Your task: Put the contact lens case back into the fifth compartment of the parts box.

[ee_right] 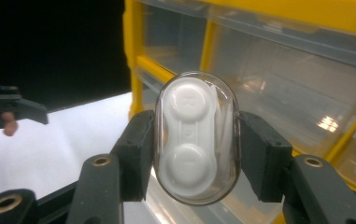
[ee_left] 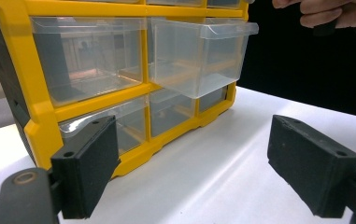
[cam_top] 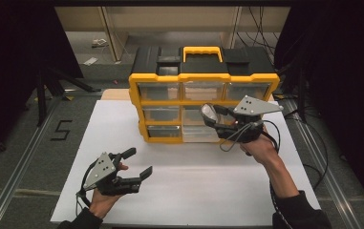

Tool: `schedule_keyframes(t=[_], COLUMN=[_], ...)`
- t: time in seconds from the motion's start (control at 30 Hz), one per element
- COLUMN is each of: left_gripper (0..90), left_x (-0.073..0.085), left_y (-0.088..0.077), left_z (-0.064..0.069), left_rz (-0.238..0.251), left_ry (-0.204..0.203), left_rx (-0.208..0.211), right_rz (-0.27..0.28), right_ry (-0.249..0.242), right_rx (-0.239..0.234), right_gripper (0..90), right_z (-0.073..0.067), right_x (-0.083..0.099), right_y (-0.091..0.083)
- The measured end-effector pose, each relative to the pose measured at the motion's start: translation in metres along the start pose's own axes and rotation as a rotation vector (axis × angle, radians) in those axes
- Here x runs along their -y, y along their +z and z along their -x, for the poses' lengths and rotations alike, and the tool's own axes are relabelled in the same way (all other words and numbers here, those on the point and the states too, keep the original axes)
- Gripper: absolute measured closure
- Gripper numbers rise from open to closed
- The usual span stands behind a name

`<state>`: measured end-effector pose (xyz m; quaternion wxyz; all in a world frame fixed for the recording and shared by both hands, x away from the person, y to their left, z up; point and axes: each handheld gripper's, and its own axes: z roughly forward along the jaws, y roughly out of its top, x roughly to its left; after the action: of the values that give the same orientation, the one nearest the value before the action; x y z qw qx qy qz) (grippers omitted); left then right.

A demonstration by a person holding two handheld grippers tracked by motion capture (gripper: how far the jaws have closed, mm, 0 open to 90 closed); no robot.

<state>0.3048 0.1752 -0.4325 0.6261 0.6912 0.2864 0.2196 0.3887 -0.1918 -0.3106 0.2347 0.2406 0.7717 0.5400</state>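
With the right tongs [ee_right: 192, 144] clamping a contact lens case [ee_right: 195, 137] directly above the pulled-out drawer [ee_left: 196, 56], left tongs [cam_top: 134, 164] wide open and empty, release remains.

A white desk [cam_top: 184, 186] fills the middle, and a yellow-framed drawer cabinet [cam_top: 203, 98] with clear drawers stands on it toward the far edge, one drawer [ee_left: 199, 56] pulled out.

We see a glossy yellow plastic organiser frame [ee_left: 35, 88] with clear, smooth plastic drawers [ee_left: 196, 56], a shiny transparent oval case [ee_right: 196, 140] over white moulded plastic, and matt black jaw pads [ee_left: 89, 163].
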Motion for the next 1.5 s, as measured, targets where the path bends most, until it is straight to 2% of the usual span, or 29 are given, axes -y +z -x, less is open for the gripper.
schedule_keyframes(t=[0.27,0.7,1.2,1.3,1.5], left_gripper=[16.5,16.5,16.5,16.4,16.3], left_x=[0.000,0.000,-0.001,-0.001,0.000], left_y=[0.000,0.000,0.000,0.000,0.000], left_z=[0.000,0.000,0.001,0.001,0.001], left_rz=[0.003,-0.001,0.003,0.003,0.001], left_ry=[0.000,-0.003,-0.008,-0.010,-0.006], left_rx=[0.001,0.000,0.016,0.014,0.014], right_rz=[-0.014,-0.035,-0.094,-0.105,-0.098], right_ry=[0.023,0.045,0.034,0.029,0.032], right_rx=[0.025,0.032,0.043,0.060,0.062], right_gripper=[49.5,49.5,49.2,48.9,44.9], right_z=[0.008,0.012,0.013,0.012,0.011], right_x=[0.003,0.005,0.009,0.008,0.006], right_y=[0.002,0.008,0.012,0.012,0.011])
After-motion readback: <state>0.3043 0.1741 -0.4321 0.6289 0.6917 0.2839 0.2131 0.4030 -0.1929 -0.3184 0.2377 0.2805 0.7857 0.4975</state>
